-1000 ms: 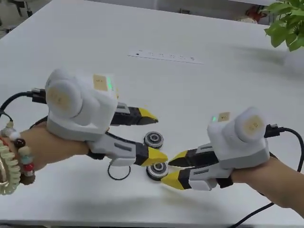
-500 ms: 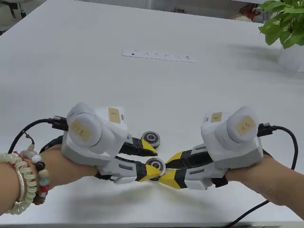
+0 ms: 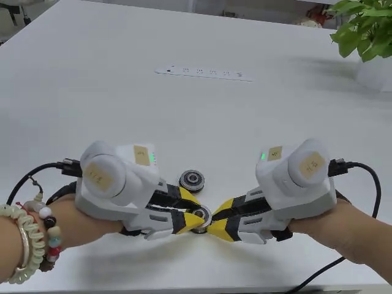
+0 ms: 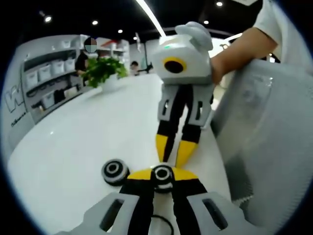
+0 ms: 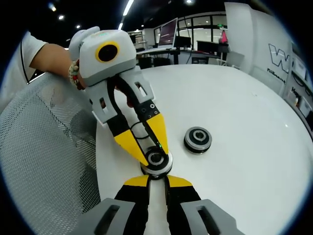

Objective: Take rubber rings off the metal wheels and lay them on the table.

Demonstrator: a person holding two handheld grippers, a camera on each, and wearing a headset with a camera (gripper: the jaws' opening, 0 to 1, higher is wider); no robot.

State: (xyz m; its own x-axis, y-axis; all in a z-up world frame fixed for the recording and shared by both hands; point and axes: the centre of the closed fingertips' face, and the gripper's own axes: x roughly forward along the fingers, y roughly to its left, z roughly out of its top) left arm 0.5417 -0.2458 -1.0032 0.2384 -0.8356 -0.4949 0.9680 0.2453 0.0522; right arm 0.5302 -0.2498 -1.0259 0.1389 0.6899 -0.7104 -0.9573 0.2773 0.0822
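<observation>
Left hand-held gripper is clenched on a wheel, one yellow tip on each side of it; the left gripper view shows the wheel right between its tips. Right hand-held gripper faces it tip to tip, jaws nearly together, tips touching the wheel's near rim. Cannot tell if they pinch the rubber ring, the black band that sits on the wheel.

Wheel is at the front of the desk, low over the top or resting on it, can't tell which. Near desk edge runs close behind both hands in the head view, so little room toward the person. In the right gripper view the desk edge passes near the wheel on the left, with grey mesh beyond it.

Second wheel lies flat just beyond the left gripper's upper jaw, near the held wheel but apart from it.

Ahead the desk is wide and bare up to a power strip, well apart. Plant stands at the far right corner. Cable runs from the right gripper back over the near edge.
</observation>
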